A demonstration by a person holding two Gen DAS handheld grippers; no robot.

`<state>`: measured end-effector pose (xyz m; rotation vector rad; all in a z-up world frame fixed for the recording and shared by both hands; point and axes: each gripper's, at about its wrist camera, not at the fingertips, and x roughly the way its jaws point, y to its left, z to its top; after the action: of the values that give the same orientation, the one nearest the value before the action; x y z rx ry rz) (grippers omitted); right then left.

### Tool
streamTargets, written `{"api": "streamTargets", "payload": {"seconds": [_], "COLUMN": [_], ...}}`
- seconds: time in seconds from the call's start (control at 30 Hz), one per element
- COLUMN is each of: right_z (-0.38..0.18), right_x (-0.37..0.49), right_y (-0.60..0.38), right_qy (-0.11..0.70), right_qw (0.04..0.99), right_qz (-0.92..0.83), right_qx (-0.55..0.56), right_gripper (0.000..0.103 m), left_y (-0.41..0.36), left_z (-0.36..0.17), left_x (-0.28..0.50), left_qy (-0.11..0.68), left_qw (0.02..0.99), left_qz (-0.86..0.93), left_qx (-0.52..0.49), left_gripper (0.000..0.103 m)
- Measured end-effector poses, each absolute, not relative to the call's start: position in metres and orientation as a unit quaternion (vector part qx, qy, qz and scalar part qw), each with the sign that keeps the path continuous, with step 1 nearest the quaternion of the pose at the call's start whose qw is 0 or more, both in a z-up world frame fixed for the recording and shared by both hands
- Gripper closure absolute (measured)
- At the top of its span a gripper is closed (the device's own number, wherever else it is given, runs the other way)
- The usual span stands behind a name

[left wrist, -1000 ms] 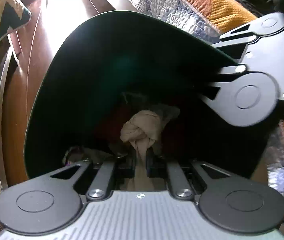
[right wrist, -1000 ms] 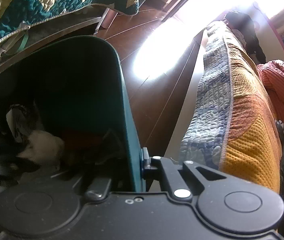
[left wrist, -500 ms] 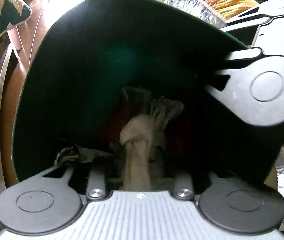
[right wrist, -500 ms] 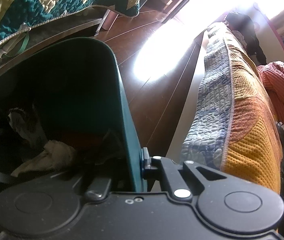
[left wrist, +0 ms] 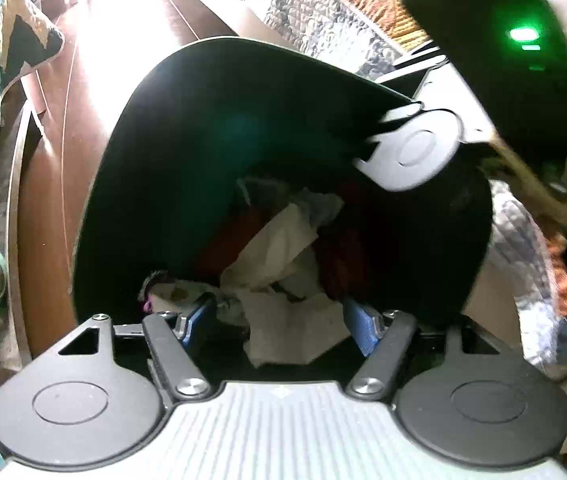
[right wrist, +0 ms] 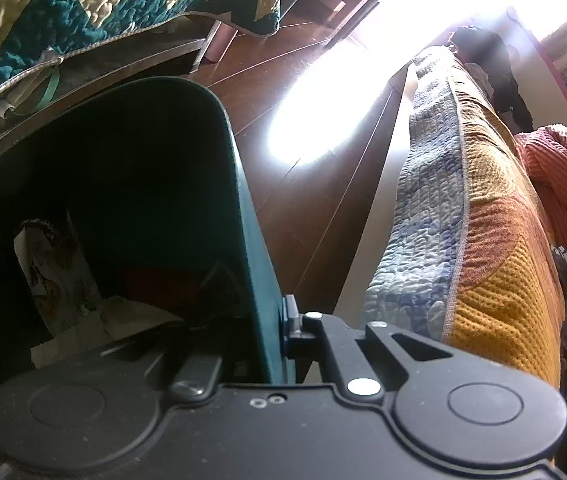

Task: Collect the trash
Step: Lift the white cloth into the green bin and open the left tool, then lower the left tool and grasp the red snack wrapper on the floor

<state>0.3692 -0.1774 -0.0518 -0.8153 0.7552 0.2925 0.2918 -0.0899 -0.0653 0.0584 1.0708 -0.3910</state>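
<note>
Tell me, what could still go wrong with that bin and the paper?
1. The left gripper is opening over the bin, and the crumpled paper still lies between its fingers; it might snag on a blue pad and be pulled back out.
2. The right gripper is shut on the bin's thin wall alone, so the bin may slip or tilt and spill onto the wooden floor.

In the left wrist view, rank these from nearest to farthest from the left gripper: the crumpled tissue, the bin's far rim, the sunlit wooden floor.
From the left gripper, whose jaws are opening:
1. Crumpled tissue, lying loose between the fingers, inside the bin.
2. Bin's far rim, above the tissue, past the dark interior.
3. Sunlit wooden floor, upper left, beyond the rim.
</note>
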Motion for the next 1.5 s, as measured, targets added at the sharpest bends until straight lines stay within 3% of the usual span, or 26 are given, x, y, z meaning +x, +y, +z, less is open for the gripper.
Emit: {"api": "streamTargets", "payload": {"seconds": [0.4, 0.5, 1.13, 1.5], "right_z": [-0.052, -0.051, -0.052, -0.051], "right_x": [0.370, 0.370, 0.366, 0.367], "right_y": [-0.177, -0.176, -0.175, -0.176], "right_qy": [0.356, 0.356, 0.353, 0.352], "right_qw": [0.840, 0.841, 0.840, 0.840], "right_qz": [0.139, 0.140, 0.143, 0.144], "right_qx": [-0.384, -0.383, -0.387, -0.387], "right_gripper": [0.098, 0.098, 0.098, 0.098], "left_y": [-0.051, -0.047, -0.041, -0.026], "left_z": [-0.051, -0.059, -0.249, -0.290], "left_x": [0.239, 0.221, 0.131, 0.117], "left_qy": [0.531, 0.537, 0.684, 0.651], "left_qw": [0.827, 0.822, 0.677, 0.692], "left_qz": [-0.181, -0.178, -0.189, -0.204], "left_qx": [0.028, 0.059, 0.193, 0.235], "left_gripper": [0.028, 0.022, 0.018, 0.019]}}
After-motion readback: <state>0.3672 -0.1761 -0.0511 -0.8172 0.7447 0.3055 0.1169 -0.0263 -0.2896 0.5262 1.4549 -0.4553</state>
